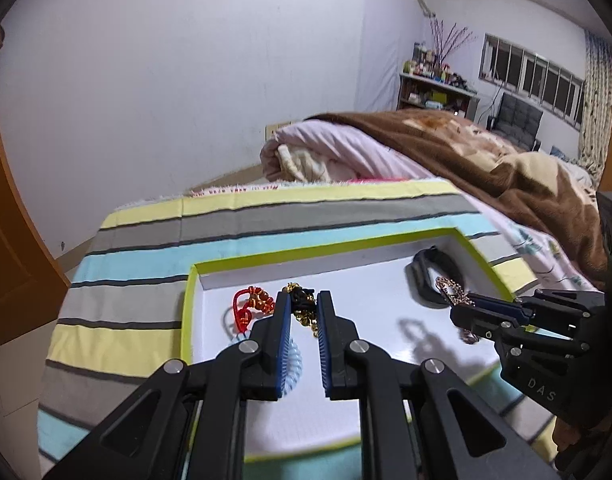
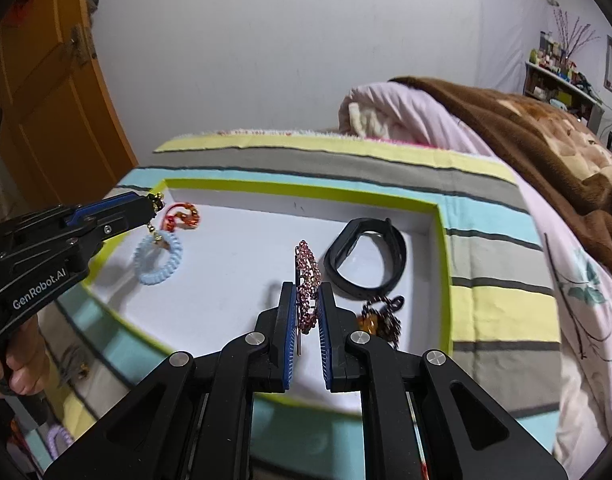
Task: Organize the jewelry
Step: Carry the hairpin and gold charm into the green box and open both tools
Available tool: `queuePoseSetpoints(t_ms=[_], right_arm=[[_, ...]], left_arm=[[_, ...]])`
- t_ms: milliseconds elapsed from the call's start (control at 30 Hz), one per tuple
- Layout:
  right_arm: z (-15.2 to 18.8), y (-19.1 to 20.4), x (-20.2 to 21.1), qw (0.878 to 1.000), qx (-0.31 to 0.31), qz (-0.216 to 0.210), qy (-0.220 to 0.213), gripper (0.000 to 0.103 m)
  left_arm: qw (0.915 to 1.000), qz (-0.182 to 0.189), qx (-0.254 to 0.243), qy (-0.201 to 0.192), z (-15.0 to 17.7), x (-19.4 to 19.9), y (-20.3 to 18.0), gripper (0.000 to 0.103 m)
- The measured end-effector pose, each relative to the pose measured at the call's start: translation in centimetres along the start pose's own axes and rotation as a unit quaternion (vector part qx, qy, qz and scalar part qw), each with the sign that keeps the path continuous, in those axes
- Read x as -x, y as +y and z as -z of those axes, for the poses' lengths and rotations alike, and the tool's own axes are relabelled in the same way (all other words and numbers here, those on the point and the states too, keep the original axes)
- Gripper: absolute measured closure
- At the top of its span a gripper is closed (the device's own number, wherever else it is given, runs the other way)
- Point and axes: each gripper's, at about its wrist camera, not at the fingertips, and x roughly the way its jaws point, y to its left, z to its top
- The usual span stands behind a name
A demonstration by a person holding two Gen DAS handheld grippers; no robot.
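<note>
Left gripper (image 1: 304, 300) pinching a gold-and-black beaded chain (image 1: 303, 308), right gripper (image 2: 307, 292) pinching a pink rhinestone bracelet (image 2: 307, 276) (both above the white, lime-rimmed tray (image 2: 297, 190)).

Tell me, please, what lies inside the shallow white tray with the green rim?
Inside the tray: pale blue coil hair tie, red knotted cord, black wristband, dark beaded amber charm. Grippers hide the near floor.

"GenRobot.AI" is printed in white on the black body of the left gripper (image 2: 155, 206), seen from the right wrist. From the left wrist, the letters "DAS" stand on the right gripper (image 1: 464, 308) body, behind its fingers.
</note>
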Motion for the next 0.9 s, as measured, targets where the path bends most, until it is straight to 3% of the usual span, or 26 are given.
queuePoseSetpoints(t_ms=[267,533,700,900], right_arm=[[-0.7,-0.7,-2.8,1.000,-0.006,0.004,0.029,0.092],[-1.3,-0.9,-3.3,0.999,-0.008,0.006,0.031,0.091],[-1.1,-0.8,-3.2,0.999,-0.008,-0.001,0.033,0.079],[-0.8,-0.2,-2.4,1.000,-0.002,-0.003,0.025,0.078]], left_arm=[[0.9993,0.000,0.012,0.035,-0.1,-3.6,0.7,0.089],[0.9983,-0.002,0.017,0.056,0.0,-5.5,0.8,0.089],[0.9981,0.004,0.020,0.057,0.0,-5.4,0.9,0.089],[0.9980,0.008,0.031,0.054,0.0,-4.3,1.3,0.089]])
